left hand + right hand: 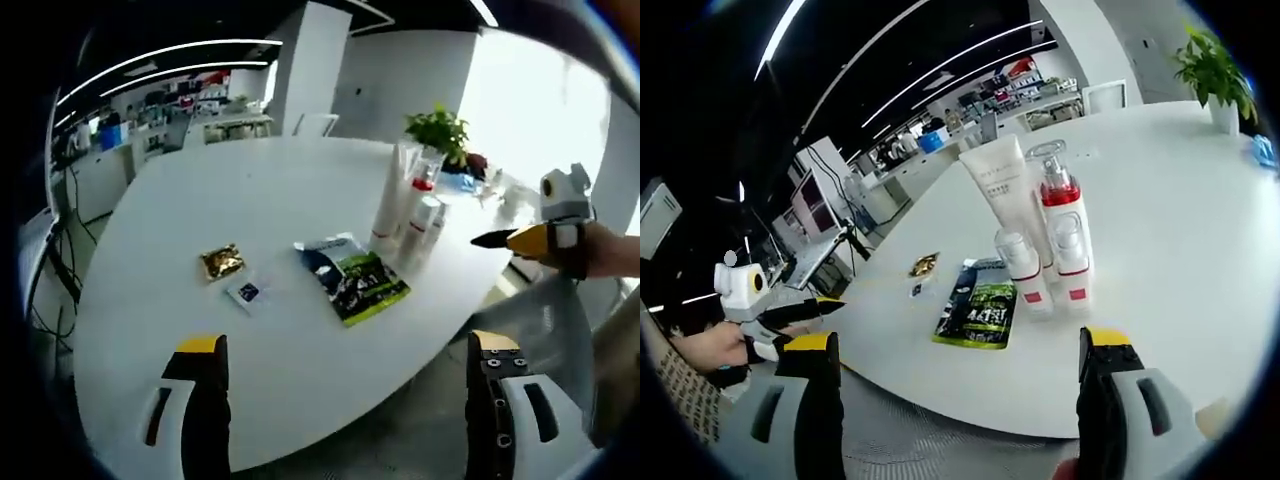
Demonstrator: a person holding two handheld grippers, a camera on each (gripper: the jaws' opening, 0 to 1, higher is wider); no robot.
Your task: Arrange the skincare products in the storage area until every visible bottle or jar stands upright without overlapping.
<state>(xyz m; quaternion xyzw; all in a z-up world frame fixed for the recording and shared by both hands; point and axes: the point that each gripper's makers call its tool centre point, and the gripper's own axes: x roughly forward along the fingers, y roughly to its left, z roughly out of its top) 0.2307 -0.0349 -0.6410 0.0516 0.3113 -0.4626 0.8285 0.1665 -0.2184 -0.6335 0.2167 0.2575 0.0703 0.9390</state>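
White counter [1200,250] runs under both views, and nearest its near edge in the right gripper view lies a green and black sachet [980,312], flat on the surface. Just beyond it the skincare products stand in a tight cluster: two short white bottles with red bands [1025,270], a taller pump bottle with a red collar [1057,215], and a white tube [998,185] standing behind them. All four look upright, though they stand very close and I cannot tell whether they touch. Further towards the far edge lie a small gold packet [924,265] and a small white sachet [246,292], both flat.

By my judgement the bottles already stand properly, and what remains is spacing them out and dealing with the flat packets, if those count.

The right gripper [960,360] hovers off the near edge, aimed at the cluster, jaws spread wide with nothing between them. The left gripper [350,365] hangs off another edge, likewise wide apart and empty, facing the sachets. A potted plant [438,132] sits at the far edge.
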